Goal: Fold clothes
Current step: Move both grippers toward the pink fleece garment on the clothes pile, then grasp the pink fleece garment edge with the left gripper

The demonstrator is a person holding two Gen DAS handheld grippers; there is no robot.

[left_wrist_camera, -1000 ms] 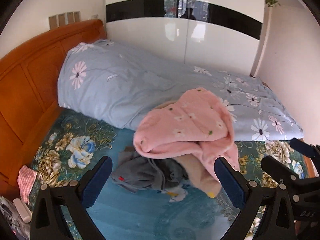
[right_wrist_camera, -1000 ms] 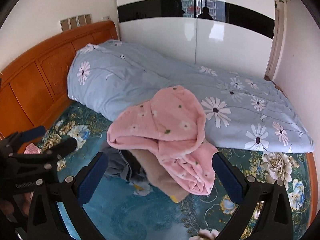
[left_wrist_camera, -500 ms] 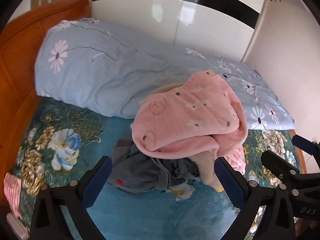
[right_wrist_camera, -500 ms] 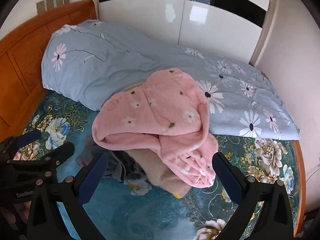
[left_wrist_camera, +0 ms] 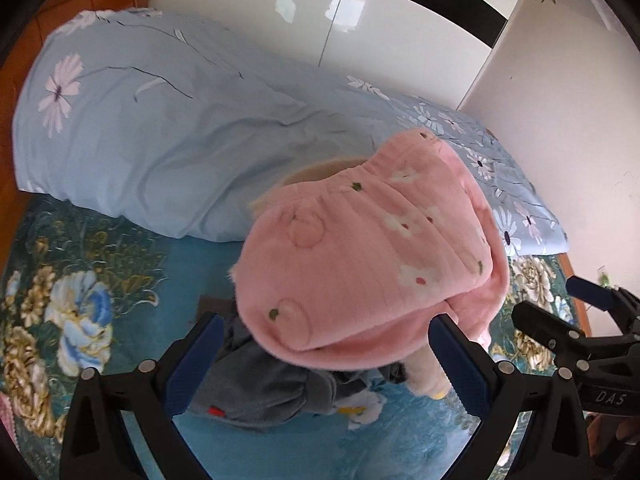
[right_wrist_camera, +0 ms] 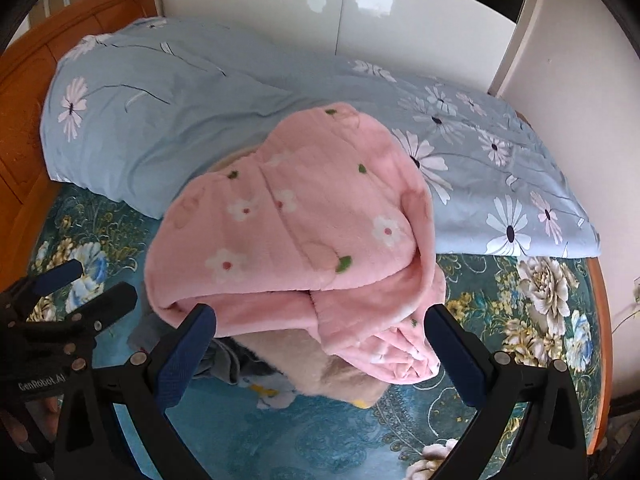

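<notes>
Teal floral bedsheet (left_wrist_camera: 280,440) under clothes pile (right_wrist_camera: 296,232); blue quilt (left_wrist_camera: 160,128) behind, white wardrobe (right_wrist_camera: 340,12) beyond; left gripper (left_wrist_camera: 324,360), right gripper (right_wrist_camera: 320,352) both spread wide, empty

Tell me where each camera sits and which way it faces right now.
Left wrist: sits on the left claw, facing down over the bed at the pink garment atop the grey garment; its own open fingers frame the pile, with the right claw at the right edge.
Right wrist: sits on the right claw, facing the same pile from further right; its open fingers show, the left claw at the left edge.
Shared: pink garment, blue duvet, white wardrobe.
</notes>
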